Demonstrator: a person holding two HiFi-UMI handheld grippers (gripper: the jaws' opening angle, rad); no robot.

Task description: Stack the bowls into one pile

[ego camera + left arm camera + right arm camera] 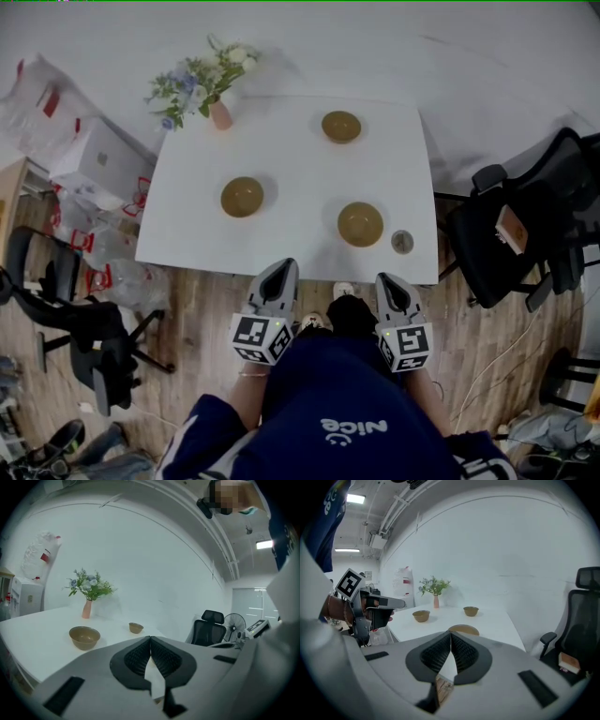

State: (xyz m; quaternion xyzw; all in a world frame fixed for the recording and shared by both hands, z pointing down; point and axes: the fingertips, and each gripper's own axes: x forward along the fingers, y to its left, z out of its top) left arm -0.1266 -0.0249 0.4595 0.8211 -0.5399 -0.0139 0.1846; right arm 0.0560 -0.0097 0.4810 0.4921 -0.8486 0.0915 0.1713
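Note:
Three olive-brown bowls stand apart on the white table [291, 159]: one at the left [242, 196], one near the front right [360, 223], one at the back [341, 126]. Both grippers hover short of the table's near edge, over the wooden floor. My left gripper [281, 267] is shut with nothing in it; its own view shows the left bowl [85, 637] and the back bowl [136, 628] beyond the closed jaws [150, 639]. My right gripper [387, 279] is also shut and empty; the near bowl [464, 630] peeks out just above its tips [451, 634].
A pink vase of flowers [219, 114] stands at the table's back left corner. A small round grey object [402, 242] lies near the front right edge. Black office chairs stand right [511, 234] and left [84, 328]; boxes and bags [94, 169] pile up at the left.

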